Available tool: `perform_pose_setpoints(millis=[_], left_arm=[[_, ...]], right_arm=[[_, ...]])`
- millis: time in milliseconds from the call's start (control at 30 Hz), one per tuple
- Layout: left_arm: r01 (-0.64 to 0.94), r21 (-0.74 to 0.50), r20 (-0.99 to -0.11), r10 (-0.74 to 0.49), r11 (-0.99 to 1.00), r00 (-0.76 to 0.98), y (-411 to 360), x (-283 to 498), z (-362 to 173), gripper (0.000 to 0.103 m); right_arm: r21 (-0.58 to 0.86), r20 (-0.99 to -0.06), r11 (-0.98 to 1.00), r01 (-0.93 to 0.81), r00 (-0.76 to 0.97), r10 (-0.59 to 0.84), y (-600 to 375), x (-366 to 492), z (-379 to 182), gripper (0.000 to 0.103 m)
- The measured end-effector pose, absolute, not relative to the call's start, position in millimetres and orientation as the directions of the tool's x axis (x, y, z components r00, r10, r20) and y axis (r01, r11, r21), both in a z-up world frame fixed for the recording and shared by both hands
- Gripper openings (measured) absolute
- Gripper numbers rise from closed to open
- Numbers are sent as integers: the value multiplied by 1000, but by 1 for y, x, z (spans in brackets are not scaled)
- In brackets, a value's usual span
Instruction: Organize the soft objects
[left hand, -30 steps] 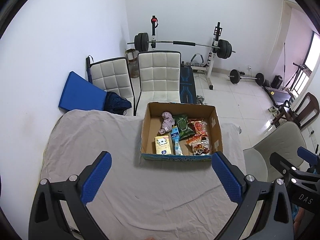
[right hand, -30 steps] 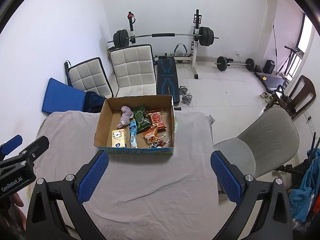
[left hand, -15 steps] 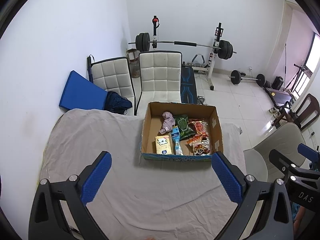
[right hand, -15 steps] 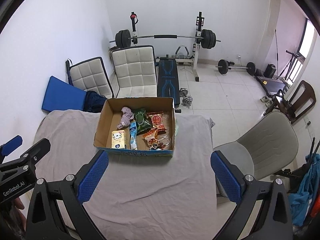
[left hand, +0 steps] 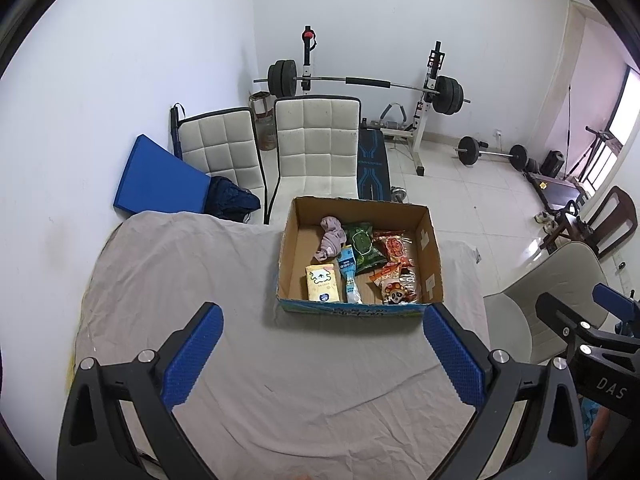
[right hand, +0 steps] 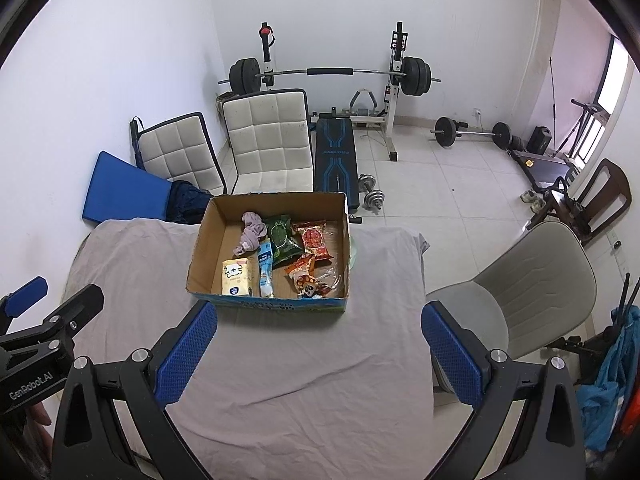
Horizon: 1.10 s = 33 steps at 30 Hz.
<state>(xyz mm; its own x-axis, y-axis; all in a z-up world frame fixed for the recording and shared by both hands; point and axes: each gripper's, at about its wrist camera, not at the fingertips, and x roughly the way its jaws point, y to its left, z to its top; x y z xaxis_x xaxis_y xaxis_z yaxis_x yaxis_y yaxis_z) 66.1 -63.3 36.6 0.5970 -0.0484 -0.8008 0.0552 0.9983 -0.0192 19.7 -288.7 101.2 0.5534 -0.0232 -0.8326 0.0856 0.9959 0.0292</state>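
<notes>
Plainly both grippers' jaws gape wide, empty; cardboard box (left hand: 434, 256) wall hides some packets' lower edges.

I am looking into a spare room of a home that doubles as a gym: a loaded barbell (left hand: 362, 82) rests on a white rack against the far wall, with a black and blue weight bench (right hand: 335, 152) under it, a second barbell (right hand: 472, 133) and a pair of dumbbells (right hand: 370, 196) on the white tiled floor (right hand: 440, 200). Two padded white chairs (left hand: 316, 144) and a blue mat (left hand: 160, 180) lean by the wall, a grey shell chair (right hand: 536, 280) and a wooden chair (left hand: 616, 216) stand to the right, and a treadmill (right hand: 540, 164) sits near the window. The worktop (left hand: 240, 280) in front of me is draped with a wrinkled grey sheet, which reads as domestic.
</notes>
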Motion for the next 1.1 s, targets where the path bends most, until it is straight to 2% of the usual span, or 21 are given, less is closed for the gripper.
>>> perform_pose_setpoints(millis=[1100], left_arm=[[43, -15, -792, -38, 999, 609, -65, 61, 46, 103]], right_arm=[[39, -817, 994, 100, 576, -26, -292, 9, 101, 103]])
